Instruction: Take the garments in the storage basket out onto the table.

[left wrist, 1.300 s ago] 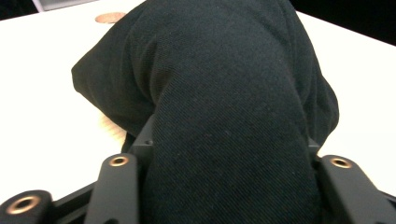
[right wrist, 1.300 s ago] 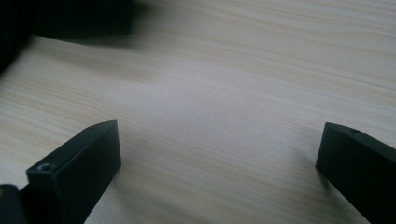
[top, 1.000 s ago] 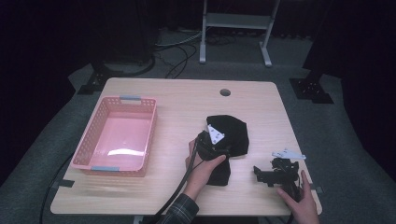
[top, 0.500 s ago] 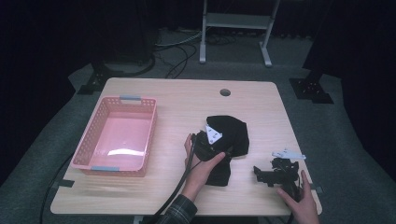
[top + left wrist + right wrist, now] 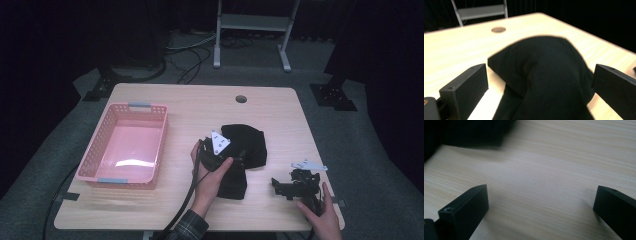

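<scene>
Left gripper (image 5: 235,159): jaws just spread wide, black cloth (image 5: 549,75) lying between them, ungripped.
Right gripper (image 5: 541,215): released, resting on table (image 5: 200,107).
Advice: lift clear before regrasping the cloth.

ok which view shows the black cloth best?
High view: the whole black cloth lies on the table, outline clear. Left gripper view shows a blurred close-up between open jaws; right gripper view catches its dark edge.

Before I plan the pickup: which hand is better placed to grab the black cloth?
Left. The left gripper sits over the black cloth, jaws open around it; the right gripper faces bare table.
</scene>
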`<control>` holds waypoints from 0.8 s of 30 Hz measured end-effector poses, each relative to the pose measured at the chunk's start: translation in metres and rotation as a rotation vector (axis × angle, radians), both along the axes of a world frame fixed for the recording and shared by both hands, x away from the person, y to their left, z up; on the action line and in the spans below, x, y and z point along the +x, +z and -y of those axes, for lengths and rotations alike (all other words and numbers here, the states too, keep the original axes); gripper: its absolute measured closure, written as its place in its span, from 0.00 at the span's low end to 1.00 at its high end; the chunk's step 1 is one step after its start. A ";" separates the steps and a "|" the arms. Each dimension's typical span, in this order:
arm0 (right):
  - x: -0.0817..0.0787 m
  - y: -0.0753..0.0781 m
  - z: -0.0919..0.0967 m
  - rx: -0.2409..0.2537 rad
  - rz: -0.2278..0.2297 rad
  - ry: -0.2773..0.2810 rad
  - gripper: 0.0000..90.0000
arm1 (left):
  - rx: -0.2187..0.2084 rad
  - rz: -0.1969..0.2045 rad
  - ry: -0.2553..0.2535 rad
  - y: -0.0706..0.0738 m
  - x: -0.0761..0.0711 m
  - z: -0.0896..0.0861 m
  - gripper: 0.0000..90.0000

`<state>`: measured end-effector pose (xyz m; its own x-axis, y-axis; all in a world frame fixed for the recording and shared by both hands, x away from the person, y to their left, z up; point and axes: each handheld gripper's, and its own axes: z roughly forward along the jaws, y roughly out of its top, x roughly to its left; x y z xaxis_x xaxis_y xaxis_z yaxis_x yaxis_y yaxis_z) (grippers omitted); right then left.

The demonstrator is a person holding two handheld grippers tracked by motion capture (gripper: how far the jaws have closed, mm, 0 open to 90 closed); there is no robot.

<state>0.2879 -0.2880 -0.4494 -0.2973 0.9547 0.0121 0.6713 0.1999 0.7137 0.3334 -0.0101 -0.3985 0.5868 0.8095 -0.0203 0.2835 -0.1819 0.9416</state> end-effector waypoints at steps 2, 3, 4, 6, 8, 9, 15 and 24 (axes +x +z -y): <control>0.000 0.000 0.000 0.000 0.000 0.000 0.00 | -0.024 0.032 -0.006 0.006 -0.003 -0.003 0.00; 0.000 0.000 0.000 0.000 0.000 0.000 0.00 | -0.036 0.049 -0.009 0.008 -0.004 -0.005 0.00; 0.000 0.000 0.000 0.000 0.000 0.000 0.00 | -0.050 0.062 -0.013 0.011 -0.006 -0.007 0.00; 0.000 0.000 0.000 -0.001 0.000 0.001 0.00 | -0.093 0.089 -0.031 0.017 -0.009 -0.012 0.00; 0.000 0.000 0.000 -0.001 0.000 0.000 0.00 | -0.115 0.111 -0.041 0.022 -0.011 -0.016 0.00; 0.000 0.000 0.000 -0.001 0.000 0.000 0.00 | -0.129 0.123 -0.044 0.025 -0.013 -0.018 0.00; 0.000 0.000 0.000 -0.001 0.000 0.000 0.00 | -0.197 0.193 -0.072 0.038 -0.022 -0.036 0.00; 0.000 0.000 0.000 -0.001 0.000 0.001 0.00 | -0.233 0.256 -0.088 0.038 -0.035 -0.063 0.00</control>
<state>0.2879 -0.2881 -0.4494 -0.2980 0.9545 0.0112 0.6710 0.2011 0.7137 0.2981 0.0526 -0.3606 0.6640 0.7466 -0.0417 0.0255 0.0331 0.9991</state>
